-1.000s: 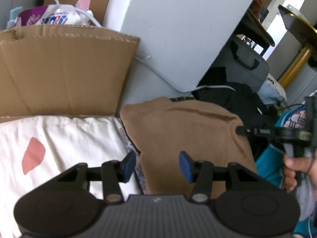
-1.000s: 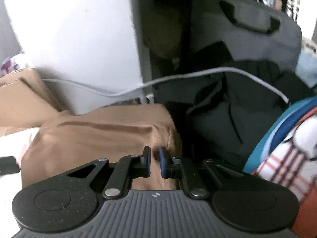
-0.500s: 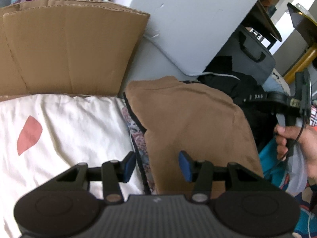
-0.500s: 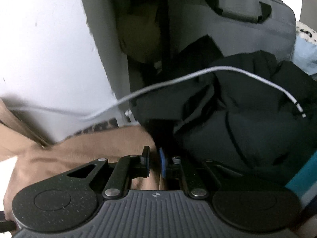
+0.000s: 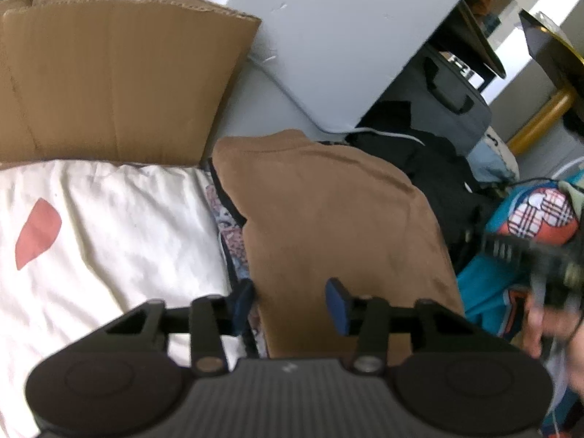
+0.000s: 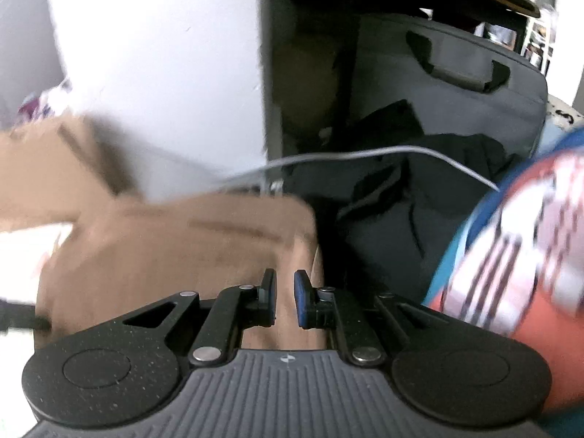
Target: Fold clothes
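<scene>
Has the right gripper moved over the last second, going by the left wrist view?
Yes. The right gripper was up at the brown garment's far right corner; it now sits lower and nearer, blurred, over the teal garment.

Cardboard flap: we see it upright, ahead-left of the left tool.
Grey bag: ahead of the right tool, handle visible.
White cable: draped across dark fabric.

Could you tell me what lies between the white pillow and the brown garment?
In the left wrist view, a strip of patterned fabric with a dark edge shows between the white pillow and the brown garment, partly tucked under the garment.
</scene>
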The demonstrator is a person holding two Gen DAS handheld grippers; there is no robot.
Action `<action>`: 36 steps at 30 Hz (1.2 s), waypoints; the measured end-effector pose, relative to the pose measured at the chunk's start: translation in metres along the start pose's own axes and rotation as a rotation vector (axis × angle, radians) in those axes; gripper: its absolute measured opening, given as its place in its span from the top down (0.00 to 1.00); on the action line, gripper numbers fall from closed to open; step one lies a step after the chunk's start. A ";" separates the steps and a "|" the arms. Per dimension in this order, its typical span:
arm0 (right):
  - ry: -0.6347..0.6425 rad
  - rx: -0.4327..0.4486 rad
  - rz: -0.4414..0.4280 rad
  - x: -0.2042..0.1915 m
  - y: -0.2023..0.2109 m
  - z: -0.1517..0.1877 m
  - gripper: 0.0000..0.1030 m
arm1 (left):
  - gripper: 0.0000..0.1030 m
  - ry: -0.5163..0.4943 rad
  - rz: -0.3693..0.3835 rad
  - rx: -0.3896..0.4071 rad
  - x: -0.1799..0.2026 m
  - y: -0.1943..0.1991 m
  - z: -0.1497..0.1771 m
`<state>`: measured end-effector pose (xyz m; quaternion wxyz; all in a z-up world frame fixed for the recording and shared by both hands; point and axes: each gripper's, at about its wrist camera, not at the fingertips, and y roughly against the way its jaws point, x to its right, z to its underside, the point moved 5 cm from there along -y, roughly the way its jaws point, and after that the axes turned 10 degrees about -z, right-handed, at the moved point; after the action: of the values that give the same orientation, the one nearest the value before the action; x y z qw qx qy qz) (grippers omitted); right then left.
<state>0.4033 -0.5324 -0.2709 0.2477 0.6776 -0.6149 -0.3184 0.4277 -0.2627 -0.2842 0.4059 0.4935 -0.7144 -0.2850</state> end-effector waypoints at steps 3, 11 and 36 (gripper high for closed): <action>0.021 -0.013 0.013 -0.004 0.000 0.021 0.87 | 0.65 0.009 -0.009 0.006 -0.001 -0.001 0.002; 0.047 -0.030 0.078 0.005 0.001 0.053 0.89 | 0.65 -0.001 0.000 -0.007 -0.001 0.004 0.015; 0.027 0.003 0.104 0.001 0.040 0.124 0.87 | 0.93 0.125 0.142 -0.216 -0.005 0.002 0.132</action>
<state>0.2851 -0.5313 -0.3251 0.2710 0.6494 -0.6462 -0.2952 0.3142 -0.2562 -0.3516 0.5197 0.4119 -0.6860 -0.2995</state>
